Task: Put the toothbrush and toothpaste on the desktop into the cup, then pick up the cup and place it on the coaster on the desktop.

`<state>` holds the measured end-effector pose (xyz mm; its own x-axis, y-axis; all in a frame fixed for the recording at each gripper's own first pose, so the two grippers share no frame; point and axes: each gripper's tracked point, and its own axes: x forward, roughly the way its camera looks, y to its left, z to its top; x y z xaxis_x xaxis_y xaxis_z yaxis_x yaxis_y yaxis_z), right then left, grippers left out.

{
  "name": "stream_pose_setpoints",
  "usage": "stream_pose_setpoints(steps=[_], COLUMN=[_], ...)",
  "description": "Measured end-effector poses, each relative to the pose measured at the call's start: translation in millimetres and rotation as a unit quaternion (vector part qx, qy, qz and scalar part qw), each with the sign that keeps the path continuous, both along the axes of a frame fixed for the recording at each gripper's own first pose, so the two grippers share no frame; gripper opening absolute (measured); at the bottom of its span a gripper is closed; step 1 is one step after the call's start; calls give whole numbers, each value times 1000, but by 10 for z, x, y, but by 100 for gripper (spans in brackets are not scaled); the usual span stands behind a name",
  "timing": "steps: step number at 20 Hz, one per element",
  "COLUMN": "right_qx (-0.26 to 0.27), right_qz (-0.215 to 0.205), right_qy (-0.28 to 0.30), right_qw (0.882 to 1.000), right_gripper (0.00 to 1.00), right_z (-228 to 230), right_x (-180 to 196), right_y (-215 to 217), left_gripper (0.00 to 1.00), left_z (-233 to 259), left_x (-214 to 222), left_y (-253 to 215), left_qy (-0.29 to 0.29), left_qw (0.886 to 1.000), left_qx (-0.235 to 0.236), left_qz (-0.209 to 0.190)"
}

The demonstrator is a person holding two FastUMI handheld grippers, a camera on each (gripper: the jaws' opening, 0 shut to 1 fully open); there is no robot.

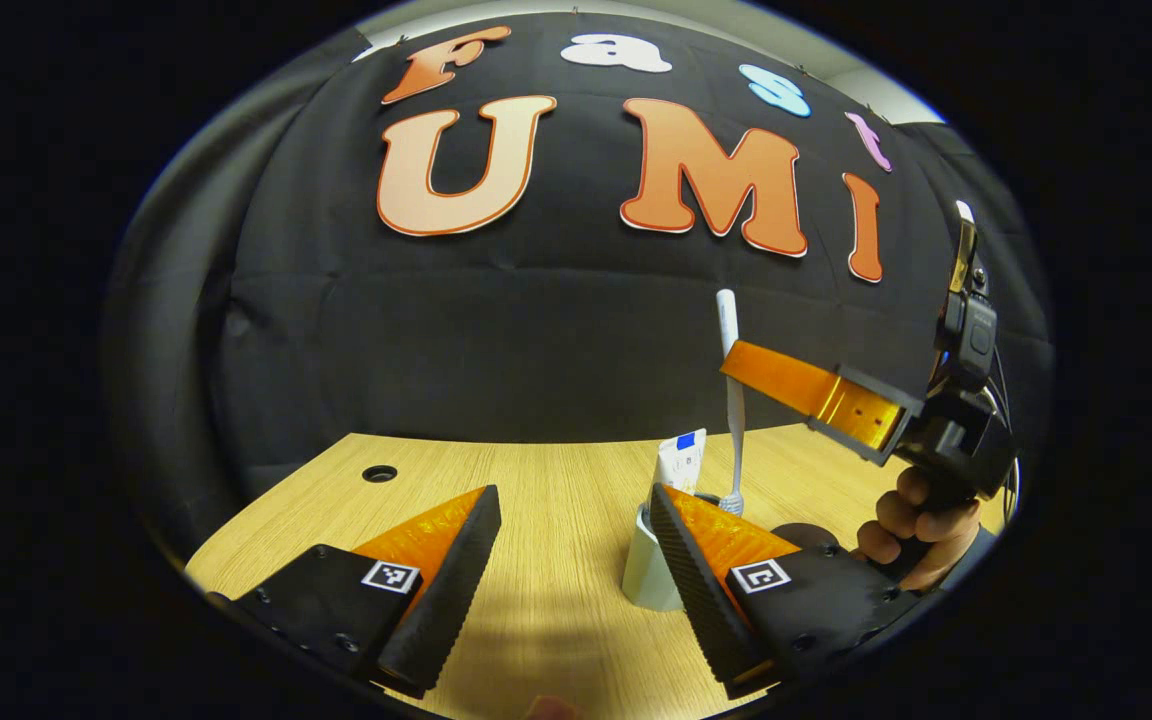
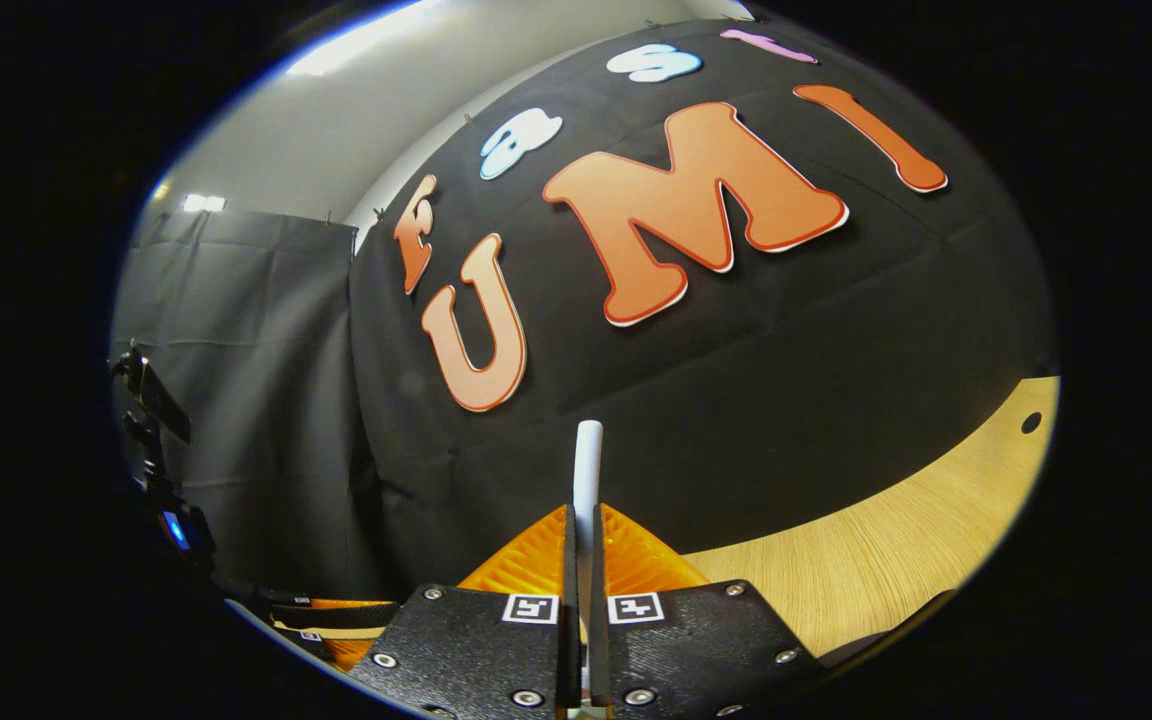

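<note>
White toothbrush (image 1: pixel 733 400) hanging brush-end down over the white cup (image 1: pixel 648 570), toothpaste (image 1: pixel 681 460) already standing inside, right gripper (image 2: pixel 584 545) pinching the toothbrush handle, left gripper (image 1: pixel 571 560) waiting wide open beside the cup on the wooden desk (image 1: pixel 546 500).

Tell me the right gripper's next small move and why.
Probably lower it: the right gripper holds the toothbrush upright, head down, just over the cup where the toothpaste already stands.
</note>
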<state>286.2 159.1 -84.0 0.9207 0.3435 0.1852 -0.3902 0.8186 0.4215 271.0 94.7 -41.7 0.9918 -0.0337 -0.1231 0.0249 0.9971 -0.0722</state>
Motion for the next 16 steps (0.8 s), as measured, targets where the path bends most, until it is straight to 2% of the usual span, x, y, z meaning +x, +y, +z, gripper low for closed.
stream_pose_setpoints(steps=[3,12,14,16], right_qx=[6,-39,-46,-68], right_qz=[11,23,27,24], right_qy=[-9,9,3,-3], right_qw=[1000,999,999,997], right_gripper=[5,9,13,22], right_z=[-40,-261,-176,-66], right_x=[3,-113,-205,-305], right_y=[63,57,2,-94], left_gripper=[98,98,98,97], left_z=[-58,15,93,195], left_x=[-36,-101,-126,-150], left_y=[-14,-196,-246,-339], left_qy=[3,14,14,17], left_qw=[1000,1000,1000,999], left_qx=[4,4,14,18], left_qz=[-1,-15,-14,-20])
